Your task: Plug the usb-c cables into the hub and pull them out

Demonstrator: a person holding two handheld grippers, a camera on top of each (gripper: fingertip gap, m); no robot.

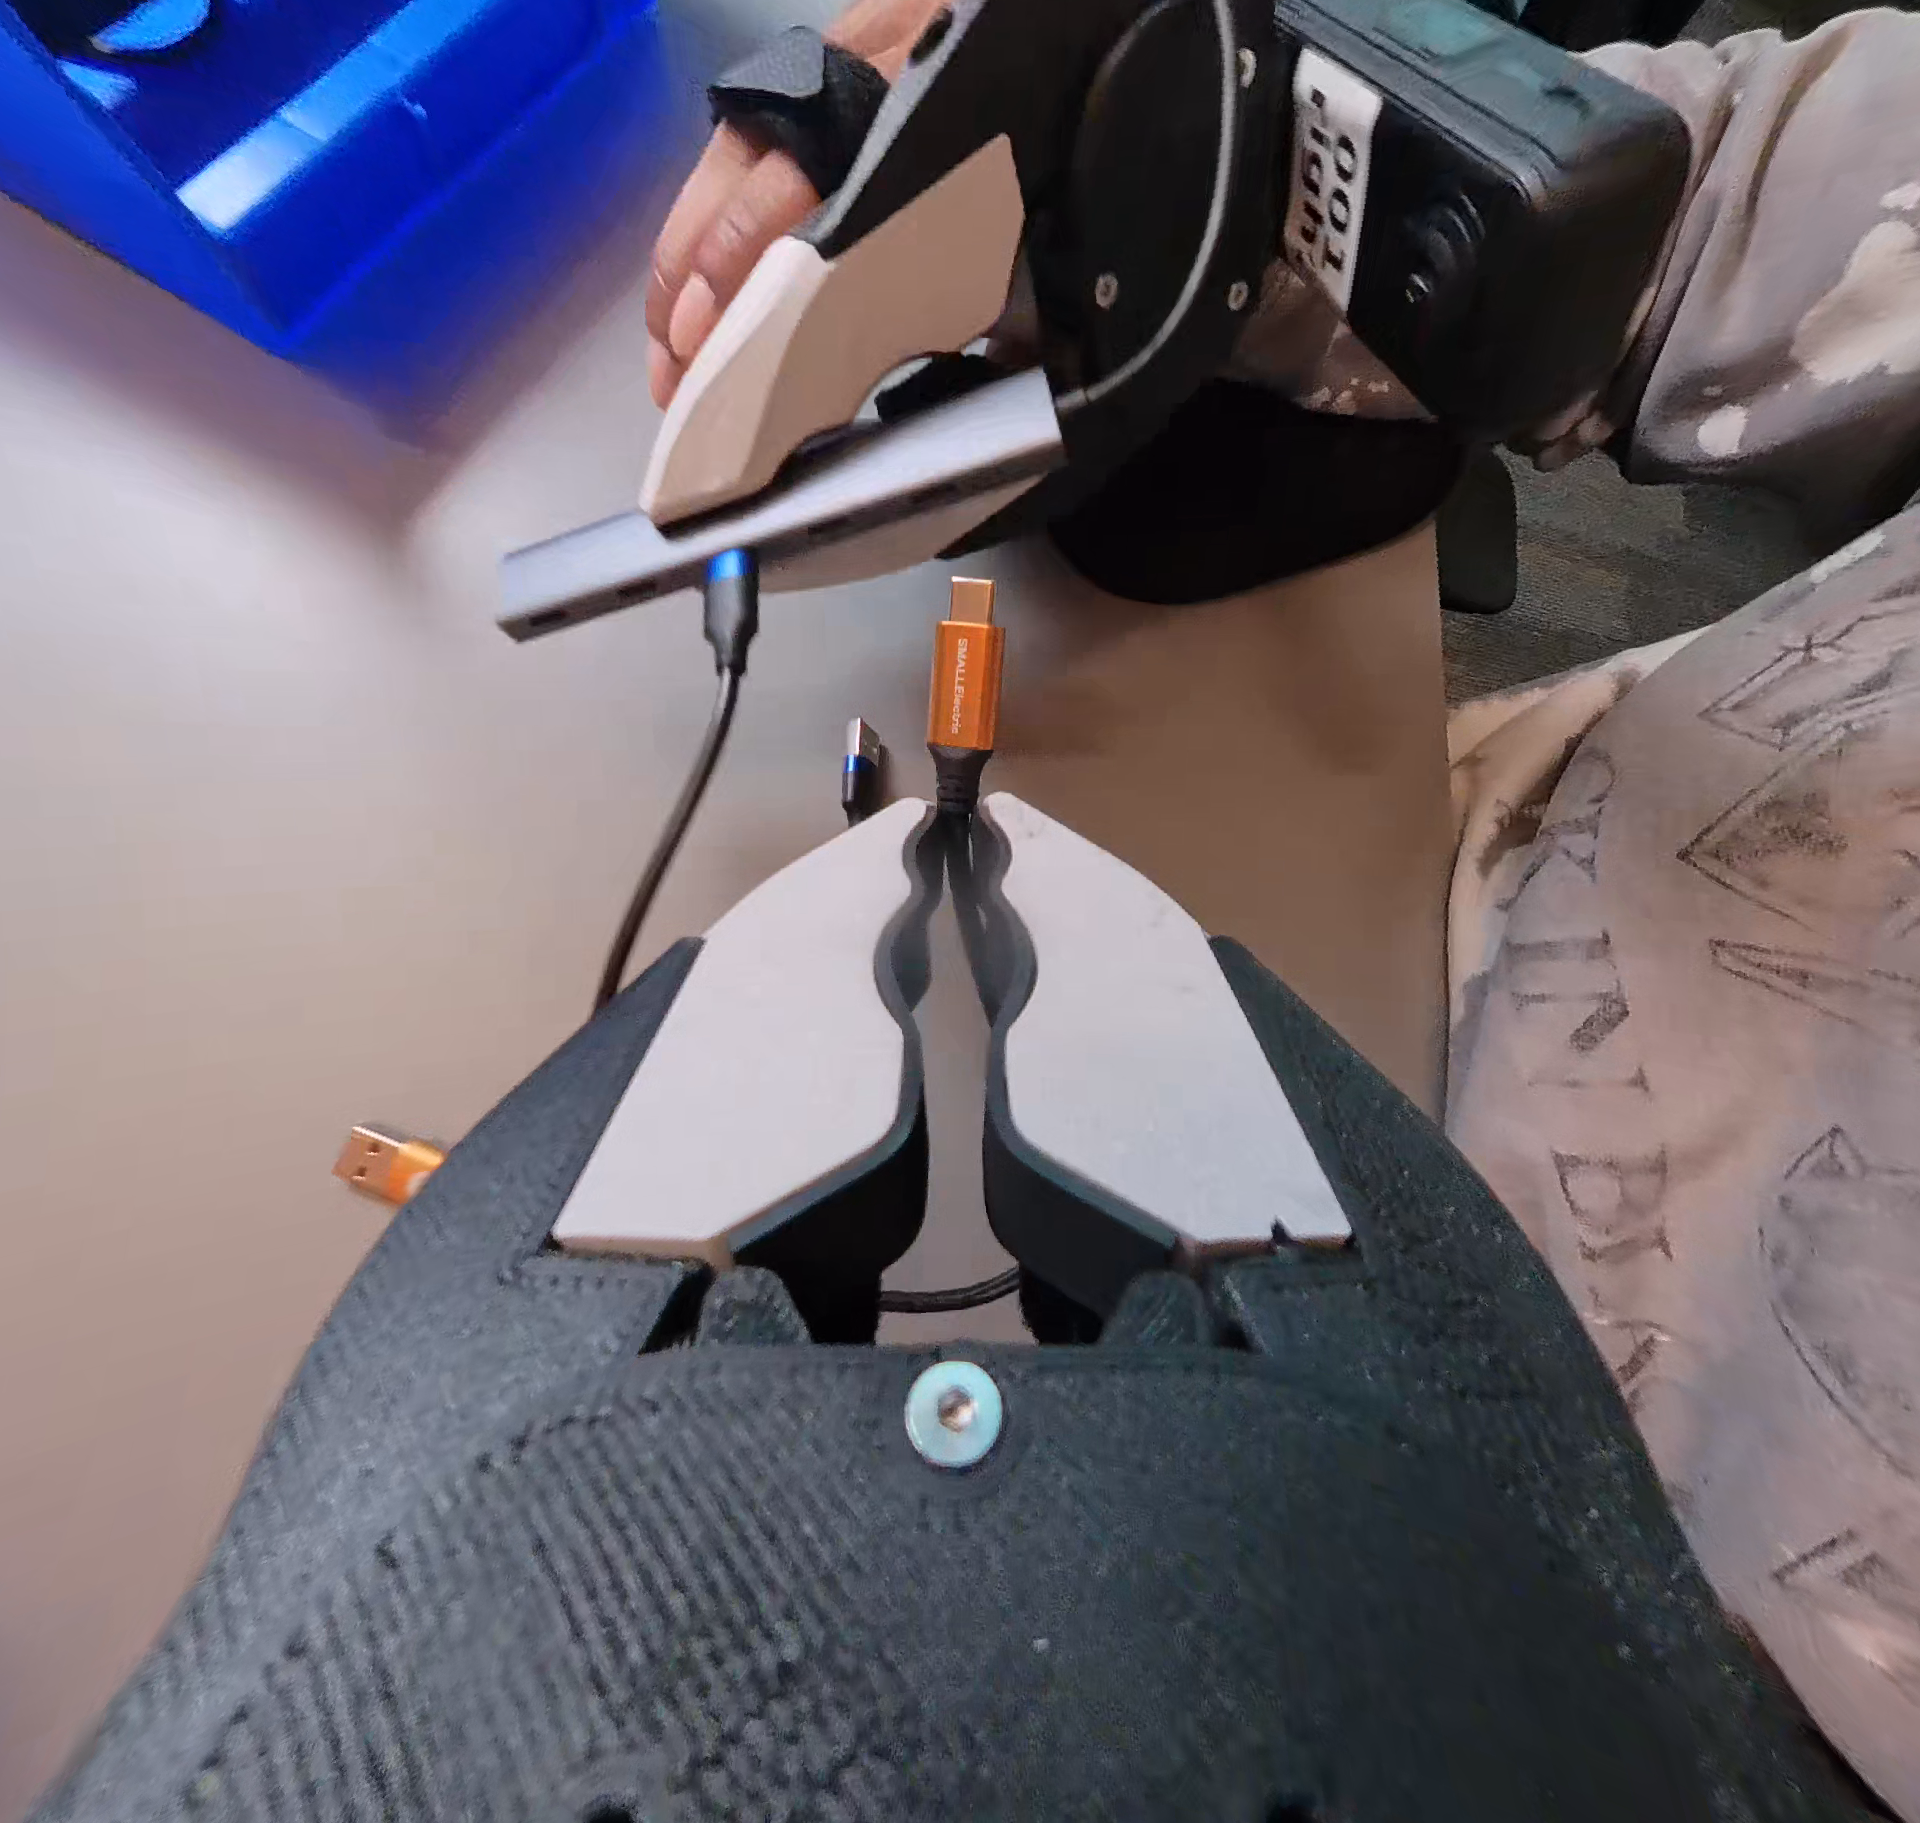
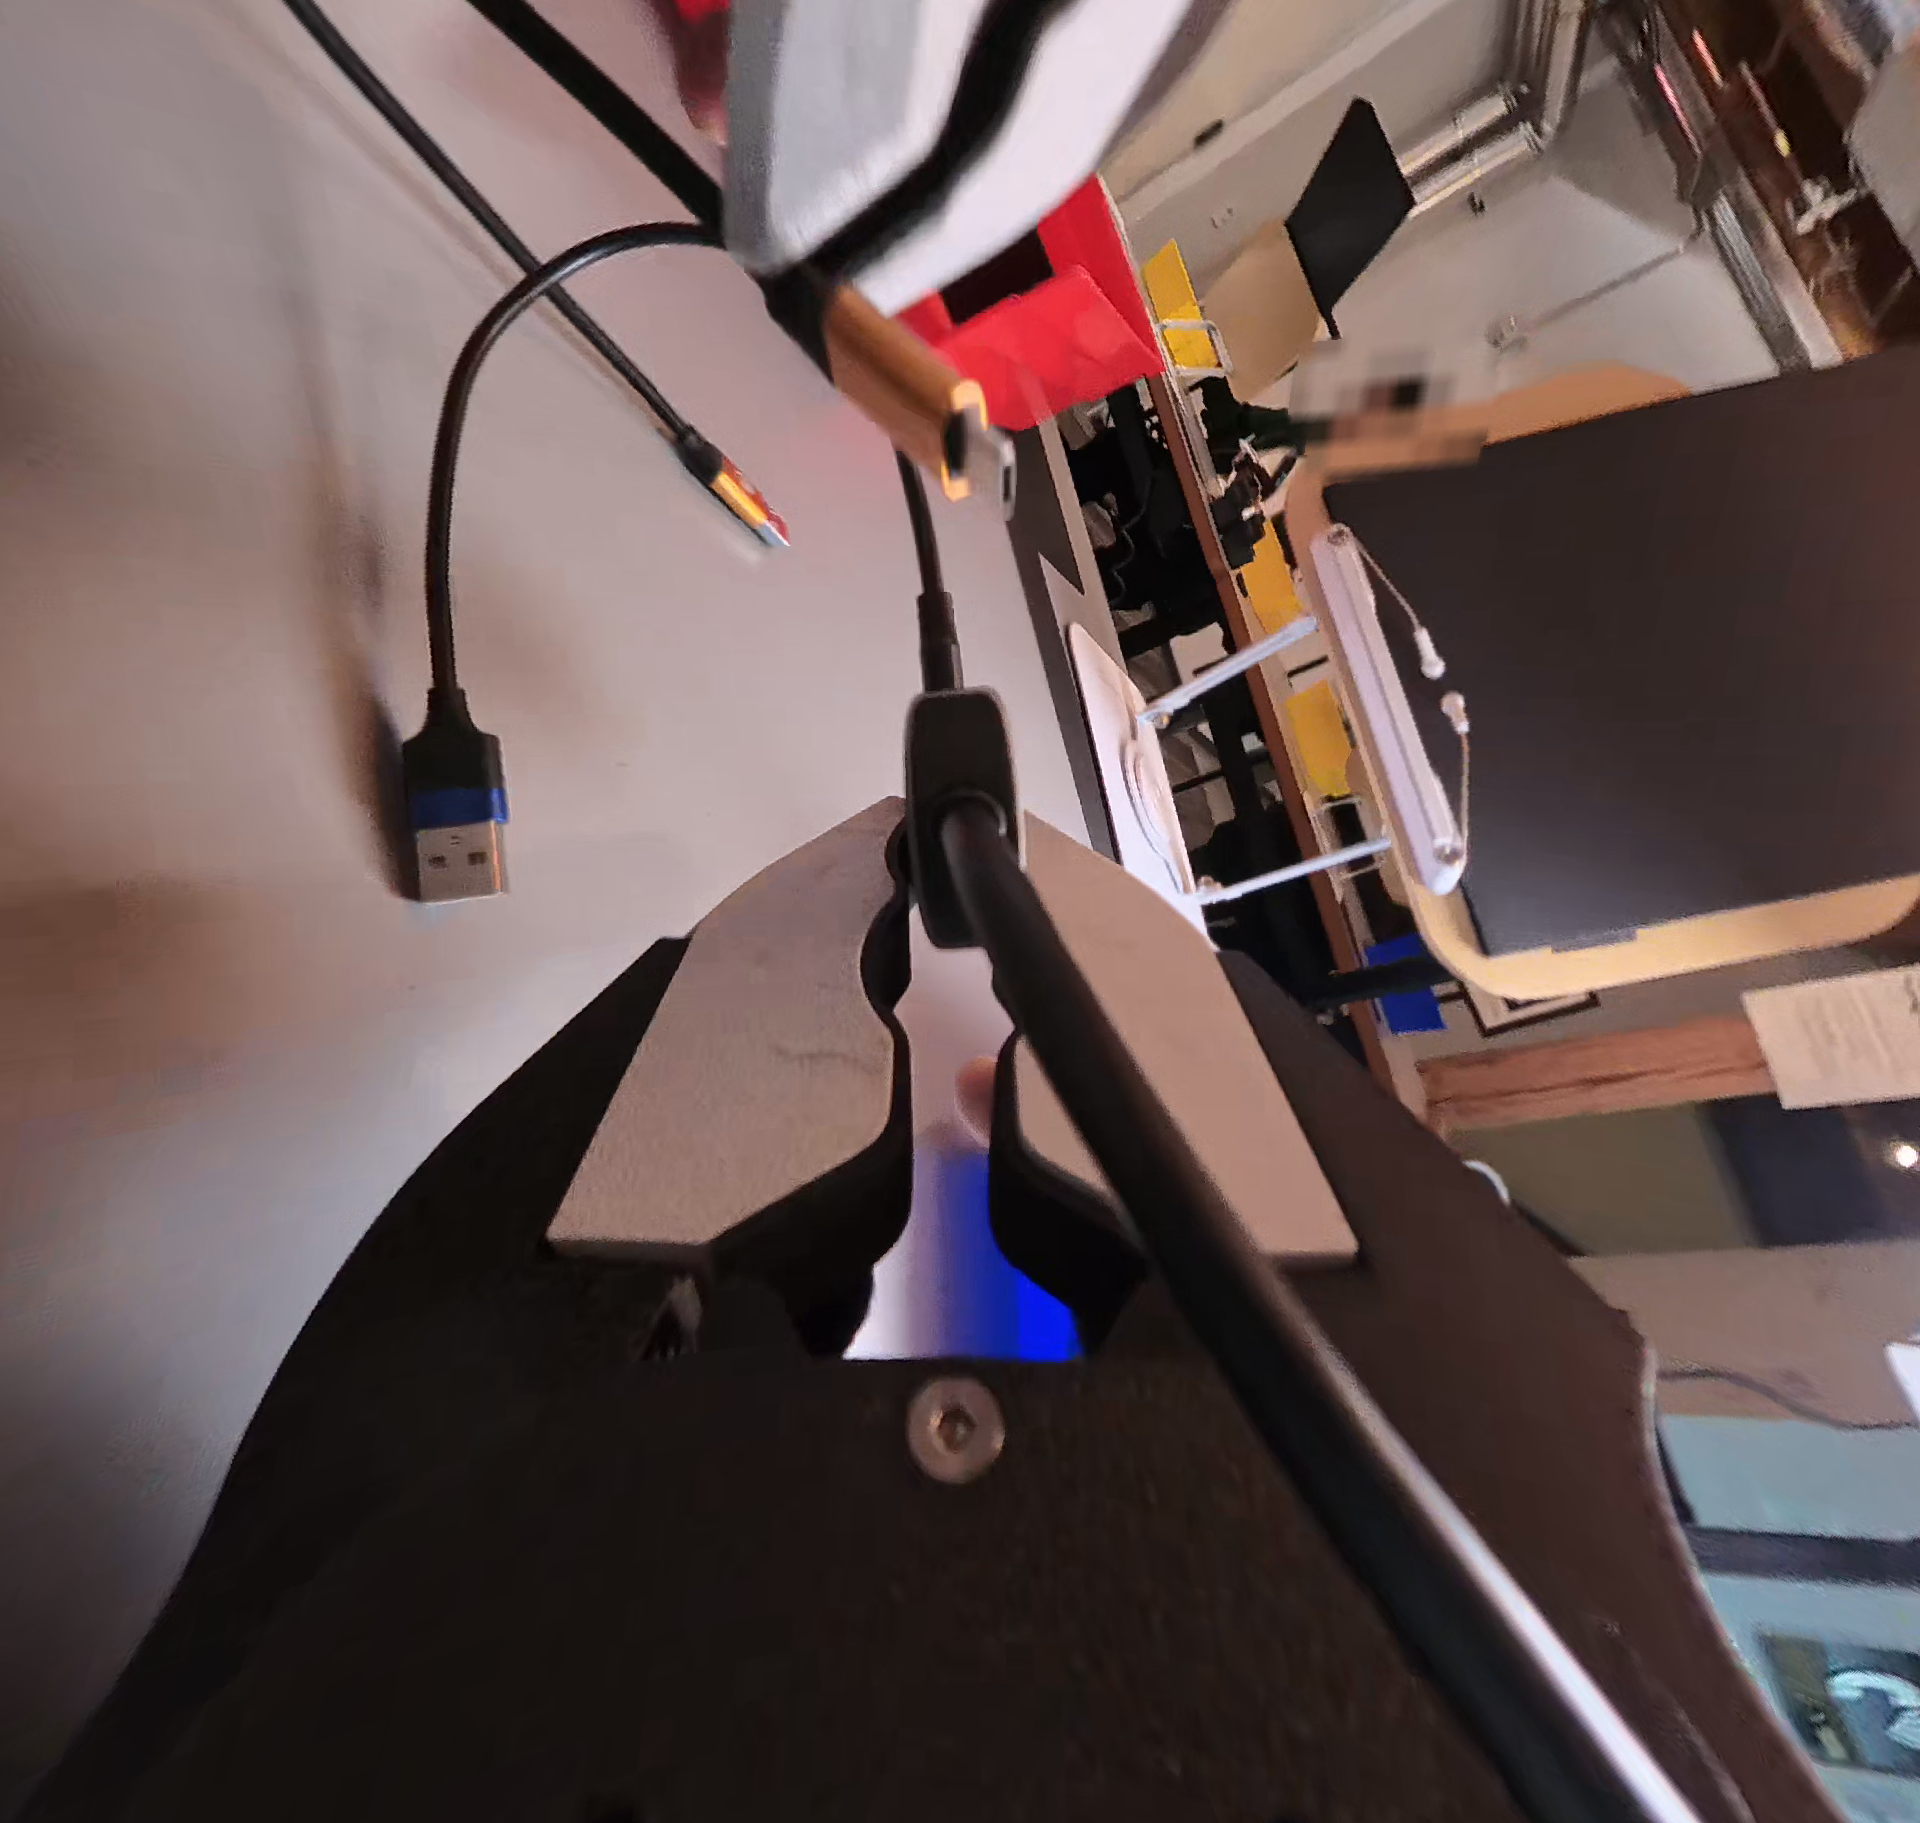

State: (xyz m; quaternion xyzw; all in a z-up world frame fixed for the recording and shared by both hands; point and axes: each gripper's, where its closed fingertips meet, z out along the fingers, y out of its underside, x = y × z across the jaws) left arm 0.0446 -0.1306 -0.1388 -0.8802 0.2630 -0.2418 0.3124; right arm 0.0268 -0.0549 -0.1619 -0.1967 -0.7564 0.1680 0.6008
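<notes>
Even soft indoor light, pale bench (image 1: 260,838) with gentle smudgy shadows, blue bin (image 1: 312,111) smeared by motion blur, fisheye bending the edges, near hand-held gripper (image 2: 883,246) out of focus, background blurred

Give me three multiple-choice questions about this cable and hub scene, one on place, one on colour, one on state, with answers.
1. Where is the hub?
A. Held in the right gripper
B. Inside the blue bin
C. Under the left gripper

2. What colour is the plug that the left gripper holds out?
A. Green
B. Orange
C. White

3. What is that plug's state?
A. Seated in the hub
B. Lying on the table
C. Unplugged, short of the hub

Answers: 1 A, its fingers clamp the hub; 2 B, the shell is orange; 3 C, a gap shows between tip and hub.
</notes>
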